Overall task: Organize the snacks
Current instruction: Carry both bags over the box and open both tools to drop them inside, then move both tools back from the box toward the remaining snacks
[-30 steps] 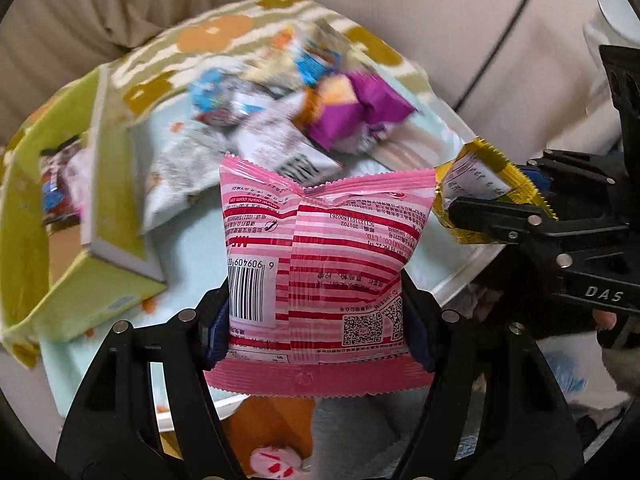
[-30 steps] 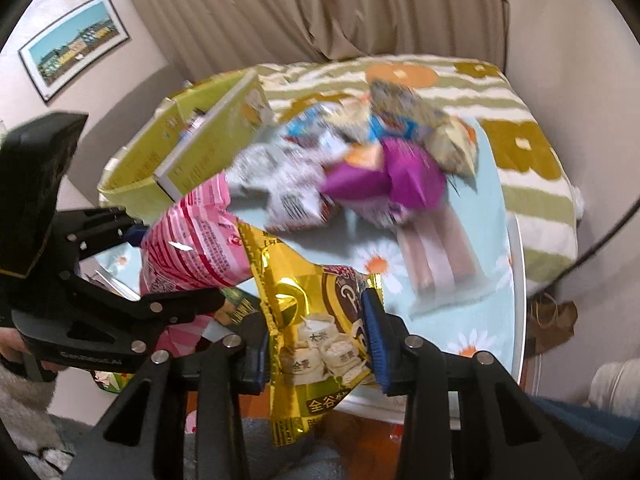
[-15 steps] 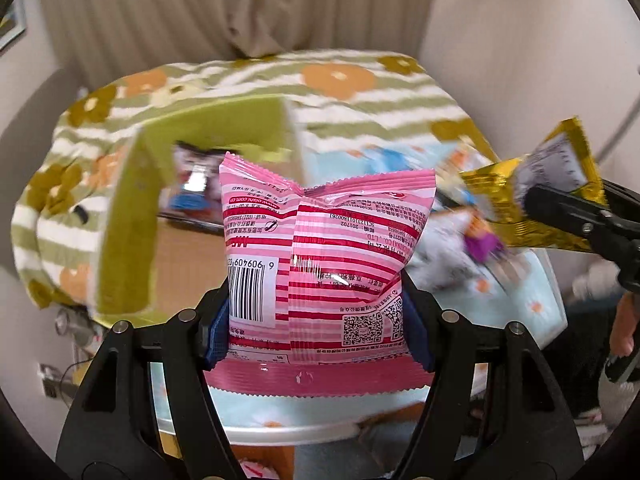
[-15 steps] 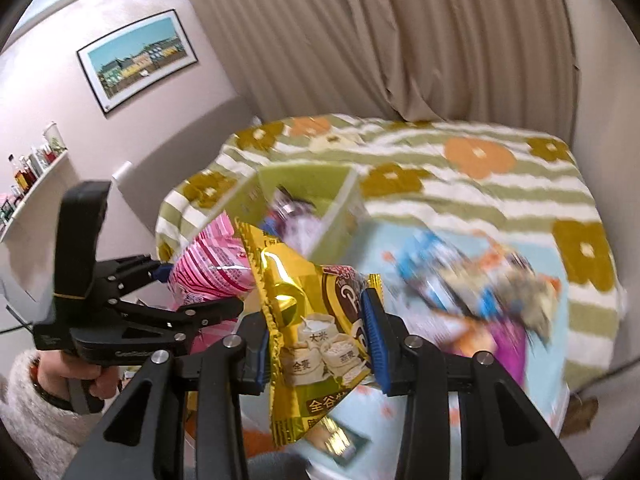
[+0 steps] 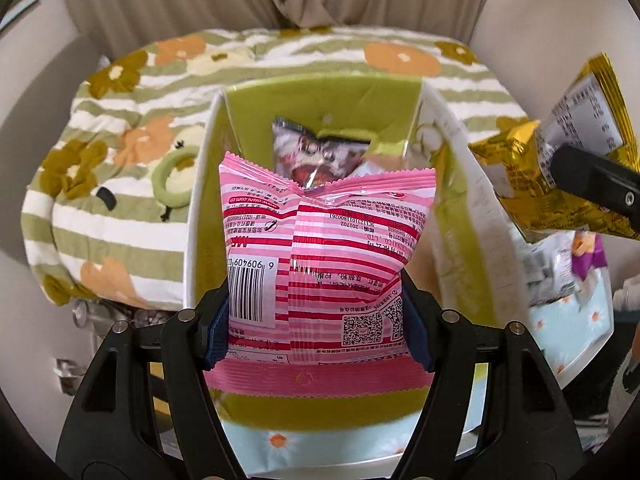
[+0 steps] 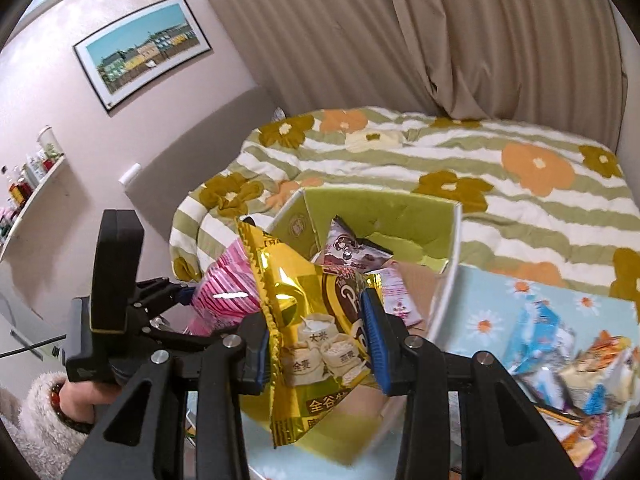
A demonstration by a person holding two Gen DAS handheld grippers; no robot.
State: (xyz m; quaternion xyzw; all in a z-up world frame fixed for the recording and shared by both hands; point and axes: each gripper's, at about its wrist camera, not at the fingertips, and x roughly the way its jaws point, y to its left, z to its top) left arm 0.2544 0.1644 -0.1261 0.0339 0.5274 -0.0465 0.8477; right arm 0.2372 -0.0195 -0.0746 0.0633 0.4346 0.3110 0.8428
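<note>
My left gripper [image 5: 316,320] is shut on a pink striped snack packet [image 5: 324,248] and holds it over the near end of an open green box [image 5: 320,96]. A dark snack packet [image 5: 316,152] lies inside the box. My right gripper [image 6: 316,344] is shut on a gold snack packet [image 6: 308,320], held just above the box's [image 6: 380,212] near edge. The gold packet [image 5: 560,168] shows at the right of the left wrist view. The pink packet [image 6: 224,292] and left gripper [image 6: 180,296] show at the left of the right wrist view.
A pile of loose snack packets [image 6: 560,352] lies on the light blue daisy-print table [image 6: 500,308] right of the box. A bed with a striped floral cover [image 6: 500,168] stands behind. A wall with a picture [image 6: 140,48] is to the left.
Both grippers have swung left from the snack pile to the green box, carrying their packets. The box now sits straight ahead and closer.
</note>
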